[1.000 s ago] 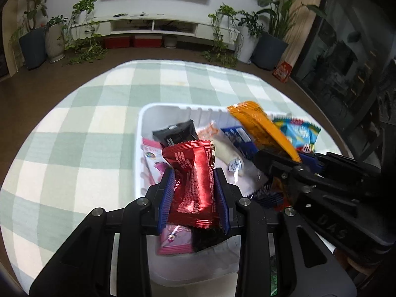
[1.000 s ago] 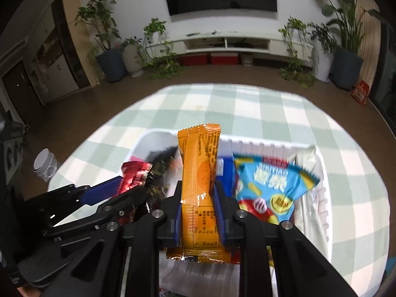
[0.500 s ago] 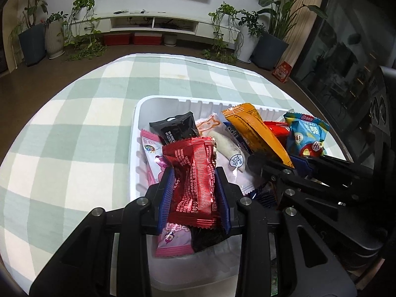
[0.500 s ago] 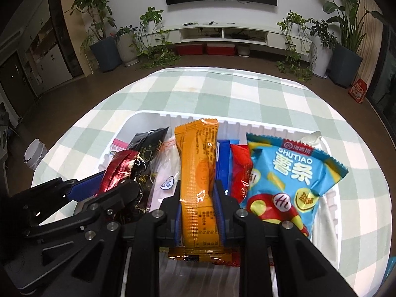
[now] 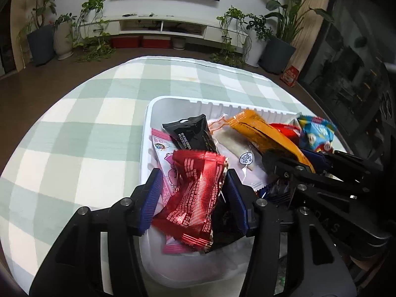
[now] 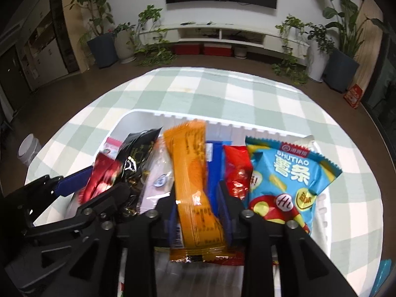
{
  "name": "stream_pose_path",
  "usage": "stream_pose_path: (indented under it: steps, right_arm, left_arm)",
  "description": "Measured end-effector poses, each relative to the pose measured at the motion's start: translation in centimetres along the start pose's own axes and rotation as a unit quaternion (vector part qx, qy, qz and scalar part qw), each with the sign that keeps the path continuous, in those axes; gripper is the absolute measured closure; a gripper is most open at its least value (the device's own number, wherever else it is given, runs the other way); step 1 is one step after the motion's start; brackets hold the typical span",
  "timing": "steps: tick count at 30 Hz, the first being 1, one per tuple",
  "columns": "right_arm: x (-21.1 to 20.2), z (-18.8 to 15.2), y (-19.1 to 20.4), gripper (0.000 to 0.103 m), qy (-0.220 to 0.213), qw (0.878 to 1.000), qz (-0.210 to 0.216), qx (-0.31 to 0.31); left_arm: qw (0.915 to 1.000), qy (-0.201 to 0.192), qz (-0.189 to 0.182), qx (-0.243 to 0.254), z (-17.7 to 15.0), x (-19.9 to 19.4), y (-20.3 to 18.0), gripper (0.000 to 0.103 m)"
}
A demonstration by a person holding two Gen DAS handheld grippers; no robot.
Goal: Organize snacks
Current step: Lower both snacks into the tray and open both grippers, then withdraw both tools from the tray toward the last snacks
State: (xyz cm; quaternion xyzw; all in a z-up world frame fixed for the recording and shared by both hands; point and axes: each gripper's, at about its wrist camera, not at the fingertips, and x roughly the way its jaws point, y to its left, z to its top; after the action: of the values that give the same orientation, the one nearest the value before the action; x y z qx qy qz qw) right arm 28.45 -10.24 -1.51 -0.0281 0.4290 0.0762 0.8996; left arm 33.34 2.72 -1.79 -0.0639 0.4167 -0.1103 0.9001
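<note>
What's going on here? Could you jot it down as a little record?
Setting: white bin on a checked tablecloth
Left gripper: jaws just opened, red packet loose between them
Right gripper: jaws just opened, orange packet tilting between them
Also in bin: black packet, blue chip bag
Stage: both packets being released into the bin

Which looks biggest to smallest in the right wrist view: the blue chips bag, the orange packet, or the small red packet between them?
1. Blue chips bag, largest.
2. Orange packet, long and narrow; it lies nearest the camera, so its rank against the bag is unsure.
3. Small red packet, smallest, though partly hidden.
</note>
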Motion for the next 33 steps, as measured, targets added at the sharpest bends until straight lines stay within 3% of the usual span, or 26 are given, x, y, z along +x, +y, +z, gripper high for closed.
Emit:
stream_pose_path:
  steps: [3,5,7,10,14,17,21,30,33]
  right_arm:
    - [-0.9,0.2,0.0,0.064,-0.013,1.0,-0.008,-0.006]
    - [-1.5,0.3,-0.1,0.064,-0.021,1.0,-0.012,-0.012]
    - [-2.1,0.3,-0.4,0.061,-0.026,1.0,-0.012,-0.011]
    - [-2.8,0.2,-0.7,0.049,-0.031,0.999,-0.009,-0.006]
    - [-3.8,-0.3,-0.6,0.047,-0.036,0.999,-0.004,-0.007]
    - [-5.2,-0.8,-0.8,0.046,-0.046,0.999,-0.002,-0.006]
    - [-8.0,-2.2,-1.9,0.016,-0.067,0.997,0.027,0.015]
    - [-14.4,-8.3,-4.0,0.015,-0.083,0.996,0.018,0.036]
    - [-16.1,-11.2,-6.5,0.015,-0.078,0.994,0.001,0.081]
  left_arm:
    - [0.9999,-0.012,0.01,0.0,0.2,-0.6,-0.2,0.045]
    - [0.9995,-0.019,0.026,-0.002,0.2,-1.1,-0.1,0.031]
    - [0.9995,-0.02,0.018,-0.015,0.2,-1.3,0.5,0.022]
    - [0.9994,-0.024,0.019,-0.019,0.1,-2.0,0.6,0.021]
    - [0.9992,-0.032,0.021,-0.01,-0.3,-3.2,0.1,0.02]
    - [0.9991,-0.037,0.018,-0.005,-0.6,-4.2,-0.3,0.014]
    - [0.9991,-0.039,0.016,0.009,-1.2,-5.2,-1.1,0.004]
    - [0.9984,-0.033,0.017,0.044,-3.8,-8.1,-3.7,0.001]
    - [0.9977,-0.036,0.017,0.055,-4.8,-9.7,-5.2,0.001]
